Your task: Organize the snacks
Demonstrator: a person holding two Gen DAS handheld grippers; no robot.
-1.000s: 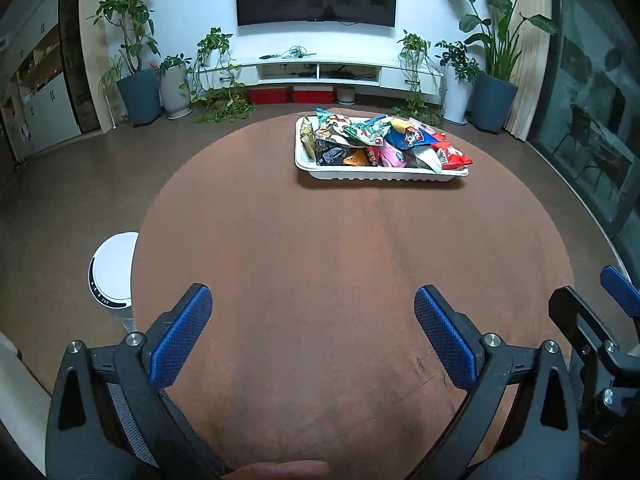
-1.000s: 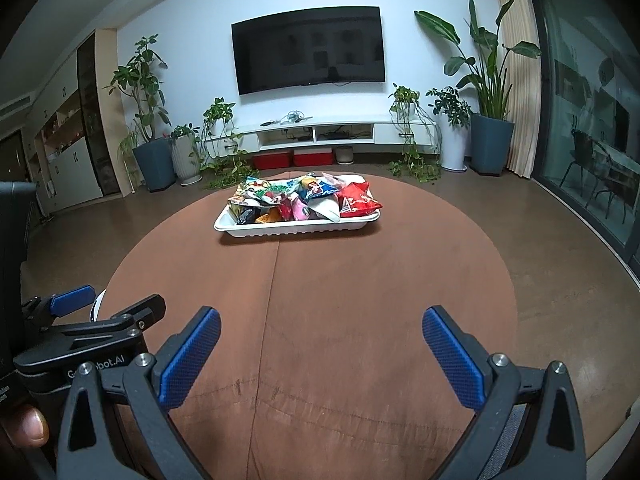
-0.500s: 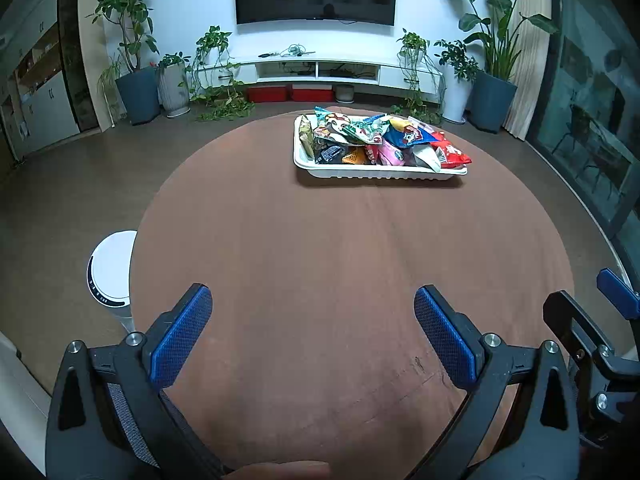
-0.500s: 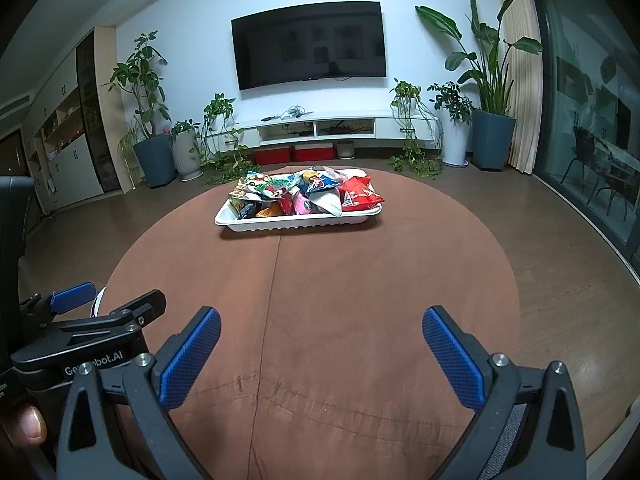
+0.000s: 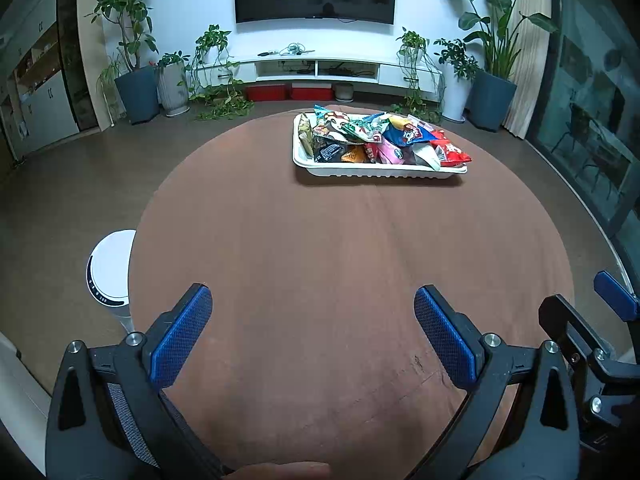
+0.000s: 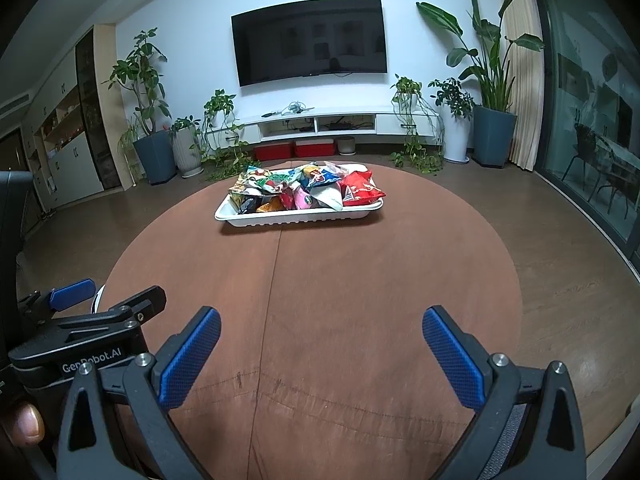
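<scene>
A white tray (image 5: 380, 171) heaped with several colourful snack packets (image 5: 384, 138) sits at the far side of the round brown table (image 5: 340, 260). It also shows in the right wrist view (image 6: 300, 218), with the packets (image 6: 308, 190) piled in it. My left gripper (image 5: 312, 320) is open and empty over the near part of the table. My right gripper (image 6: 320, 340) is open and empty beside it, to its right. Both are well short of the tray. No snack lies loose on the table.
A white round device (image 5: 110, 272) stands on the floor by the table's left edge. Potted plants (image 6: 154, 148), a TV (image 6: 310, 40) and a low white cabinet (image 6: 320, 124) line the far wall. Glass doors (image 6: 592, 120) are on the right.
Both grippers have edged forward and tilted slightly, so the tray sits a little lower in both views. The jaws stay open and empty.
</scene>
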